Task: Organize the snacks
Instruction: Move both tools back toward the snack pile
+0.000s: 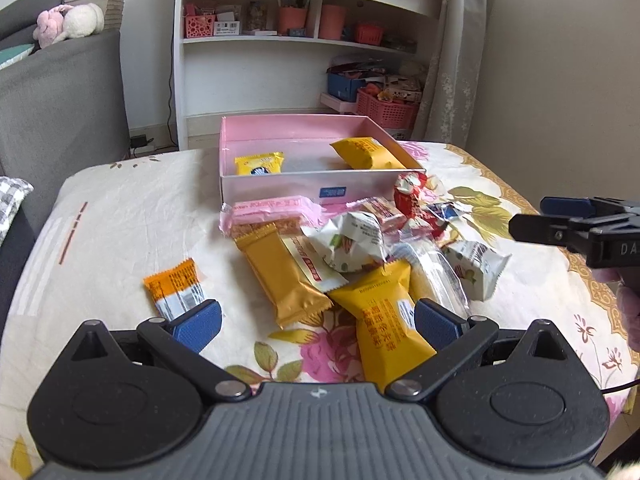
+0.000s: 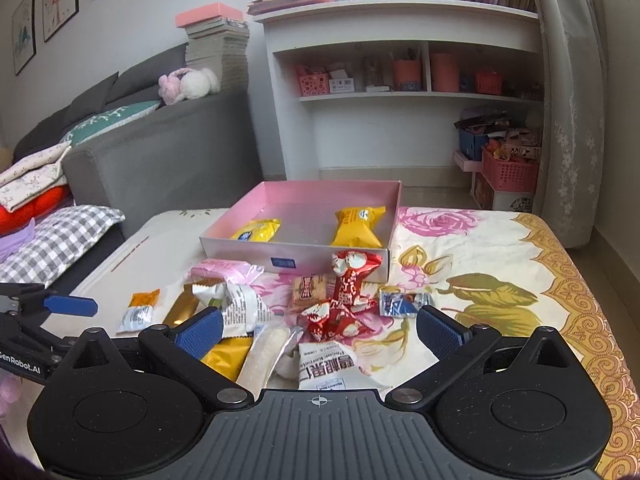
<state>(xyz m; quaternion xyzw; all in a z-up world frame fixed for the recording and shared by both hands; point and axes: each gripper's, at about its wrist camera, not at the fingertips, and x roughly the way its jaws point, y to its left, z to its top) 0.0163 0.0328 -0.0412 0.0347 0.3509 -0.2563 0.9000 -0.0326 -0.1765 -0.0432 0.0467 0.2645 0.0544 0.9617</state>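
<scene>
A counter (image 2: 500, 264) draped in a floral cloth is seen in a living room, with a grey sofa (image 2: 160, 152) to the left and a white shelf unit (image 2: 400, 60) behind. On the counter a shallow box with a pink interior (image 2: 316, 200) is placed at the far side; a small blue label is carried on its near wall, too small to be read. Two yellow packets (image 2: 356, 226) are lying inside the box, well apart from each other. In front of the box, a loose heap of snacks (image 1: 352, 248) is spread on the cloth: a gold bar packet (image 1: 286, 280), a yellow pouch with orange Chinese characters (image 1: 384, 320), a pink wafer pack (image 1: 272, 208), red wrapped sweets (image 2: 344, 304) and white-and-green packets printed with small text. An orange-and-white packet (image 1: 176, 288) is lying alone to the left of the heap.

The left gripper (image 1: 316, 326) is held low over the near edge of the heap, its fingers spread wide with nothing gripped. The right gripper (image 2: 318, 330) is likewise held above the heap, fingers wide and empty. On the left gripper's body, as seen from the right wrist camera, "GenRobot.AI" is printed; on the right gripper's side only the letters "DA" can be read.
</scene>
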